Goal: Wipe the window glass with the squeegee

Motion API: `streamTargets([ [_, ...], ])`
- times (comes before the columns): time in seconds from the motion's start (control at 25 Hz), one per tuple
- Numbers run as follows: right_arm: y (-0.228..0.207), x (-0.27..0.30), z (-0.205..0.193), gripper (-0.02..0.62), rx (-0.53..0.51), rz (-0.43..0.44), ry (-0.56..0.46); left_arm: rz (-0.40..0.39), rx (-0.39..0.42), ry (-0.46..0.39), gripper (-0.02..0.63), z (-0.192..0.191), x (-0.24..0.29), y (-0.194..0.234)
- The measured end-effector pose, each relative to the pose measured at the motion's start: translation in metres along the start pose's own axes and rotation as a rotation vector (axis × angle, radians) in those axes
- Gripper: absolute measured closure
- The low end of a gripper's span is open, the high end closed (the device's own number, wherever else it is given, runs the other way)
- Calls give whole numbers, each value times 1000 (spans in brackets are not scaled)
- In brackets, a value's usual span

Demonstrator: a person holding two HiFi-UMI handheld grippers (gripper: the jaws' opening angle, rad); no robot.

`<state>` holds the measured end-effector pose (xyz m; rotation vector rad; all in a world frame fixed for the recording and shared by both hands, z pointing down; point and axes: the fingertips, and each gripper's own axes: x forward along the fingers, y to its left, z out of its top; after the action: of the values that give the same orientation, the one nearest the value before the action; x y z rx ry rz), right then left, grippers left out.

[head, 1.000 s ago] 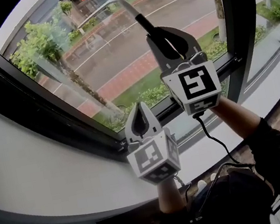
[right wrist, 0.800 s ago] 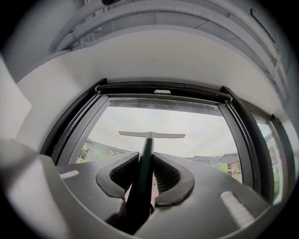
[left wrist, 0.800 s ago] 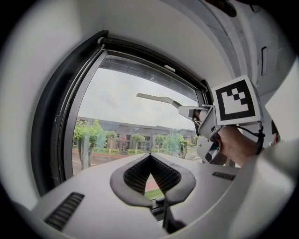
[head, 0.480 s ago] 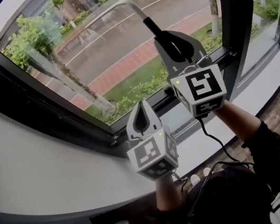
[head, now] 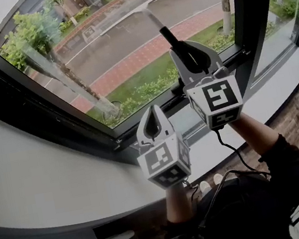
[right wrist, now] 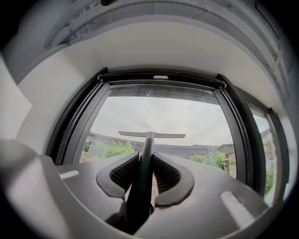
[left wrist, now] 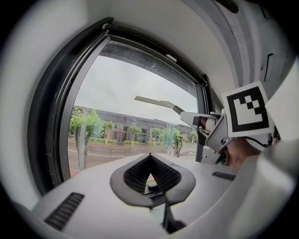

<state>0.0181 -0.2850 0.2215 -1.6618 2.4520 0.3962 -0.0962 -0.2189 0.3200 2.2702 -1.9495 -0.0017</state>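
Left gripper [head: 151,122] hangs low and near over the white sill [head: 62,177], its jaws pressed together with nothing between them, well apart from the window glass [head: 127,57]; to its right and farther off, the right gripper [head: 189,56] is clamped on the dark handle of the squeegee [head: 167,34], which reaches up and away so that its long pale blade lies crosswise high on the pane; whether the blade's edge truly touches the glass cannot be told from these views; the wipe looks under way with much of the pane yet to cover; the likeliest trouble, as I judge it, is the slim handle turning or sliding between the jaws when the blade drags, since only a short length is gripped; that would tip one end of the blade off the pane and leave streaks; farther right, the dark upright frame [head: 245,13] stands near the blade's end, and a sideways drift could knock the squeegee against it.
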Motion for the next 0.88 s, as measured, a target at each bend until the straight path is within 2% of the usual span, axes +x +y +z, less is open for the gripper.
streamTargets([
  [0.32,3,-8,-21,500,11,1,39,1,11,25,604,-12,3,-1],
  [0.88,5,-30,-74,500,43,1,167,-1,1,89,604,-41,9,0],
])
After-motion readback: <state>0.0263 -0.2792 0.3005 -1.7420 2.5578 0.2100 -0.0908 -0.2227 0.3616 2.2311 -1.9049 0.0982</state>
